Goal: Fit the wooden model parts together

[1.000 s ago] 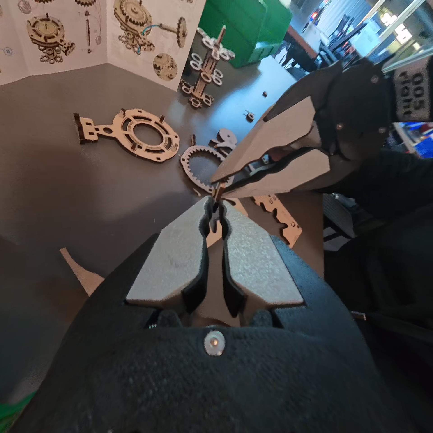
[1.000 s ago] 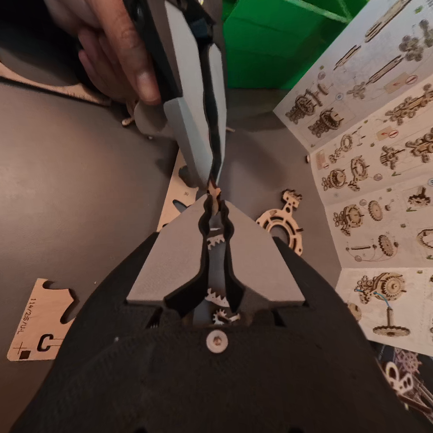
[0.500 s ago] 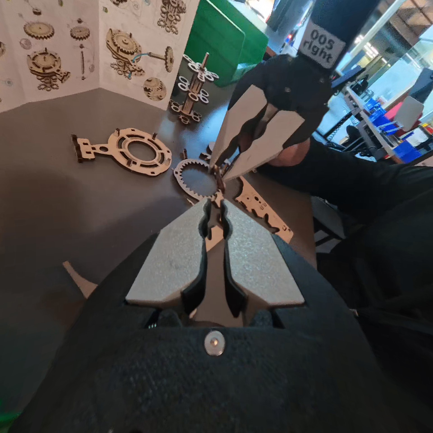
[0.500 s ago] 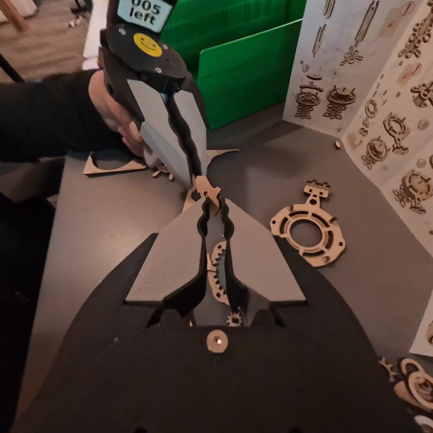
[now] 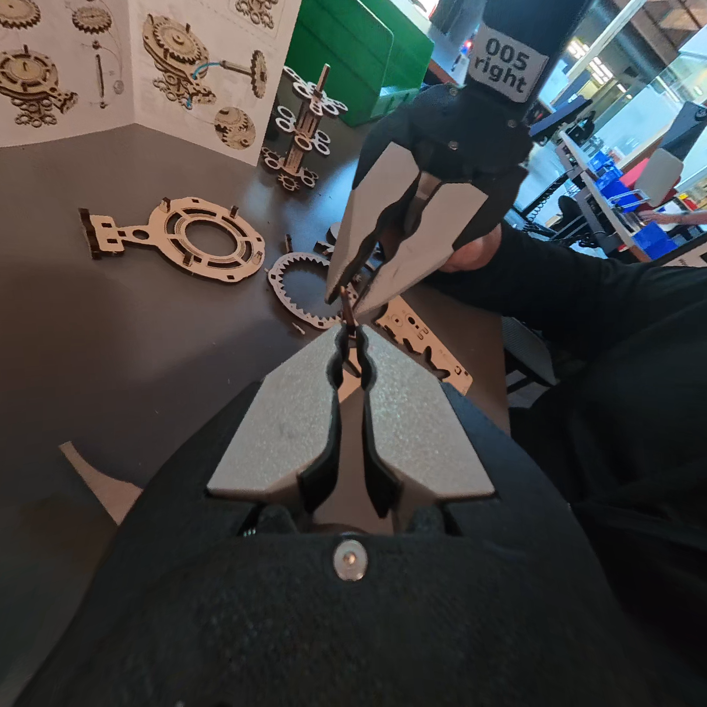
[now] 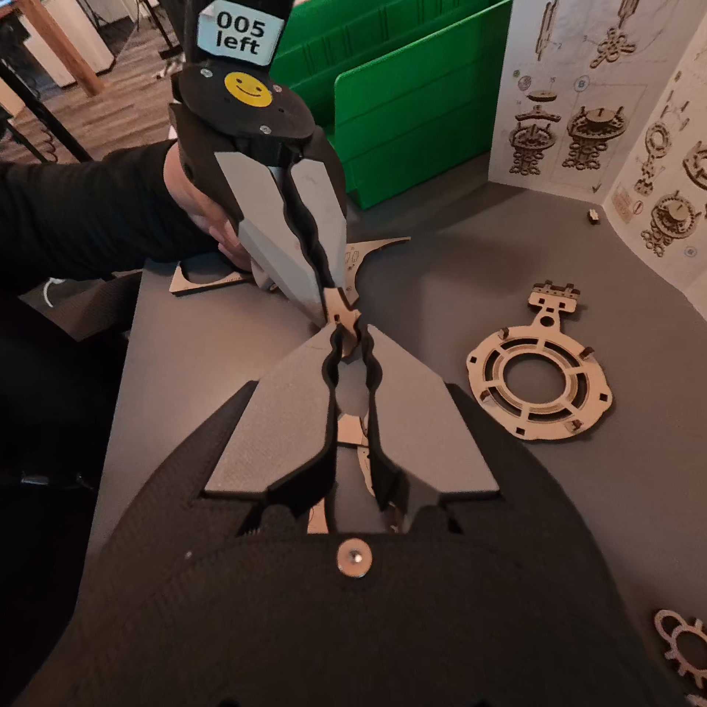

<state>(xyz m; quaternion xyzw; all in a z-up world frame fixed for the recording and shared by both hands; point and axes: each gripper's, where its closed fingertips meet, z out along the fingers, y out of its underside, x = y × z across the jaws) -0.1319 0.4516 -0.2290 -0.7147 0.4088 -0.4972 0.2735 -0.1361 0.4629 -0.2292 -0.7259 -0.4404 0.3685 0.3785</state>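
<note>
A small flat wooden part point(image 6: 339, 310) hangs above the grey table between both grippers. My left gripper point(image 5: 350, 333) is shut on one end of it; the part shows edge-on there point(image 5: 345, 306). My right gripper point(image 6: 351, 332) is shut on the other end. In the left wrist view the right gripper point(image 5: 343, 300) comes down from the upper right, tip to tip with mine. In the right wrist view the left gripper point(image 6: 329, 306) comes down from above. A wooden ring plate with a handle point(image 5: 199, 241) point(image 6: 535, 378) lies flat. A toothed wooden ring point(image 5: 283, 290) lies under the tips.
Upright instruction sheets point(image 5: 114, 57) point(image 6: 574, 95) stand at the back. A green bin point(image 5: 352, 57) point(image 6: 401, 114) is beside them. A wooden tower assembly point(image 5: 306, 126) stands near the sheets. Cut-out wooden sheets point(image 5: 421, 336) point(image 6: 206, 275) lie near the table edge. A small gear point(image 6: 685, 650) lies at lower right. My two grippers' fingertips are within a few centimetres of each other.
Both grippers have swung from lying low and level to steeper, more upright poses, tips still together on the wooden part. The part now shows broadside in the right wrist view.
</note>
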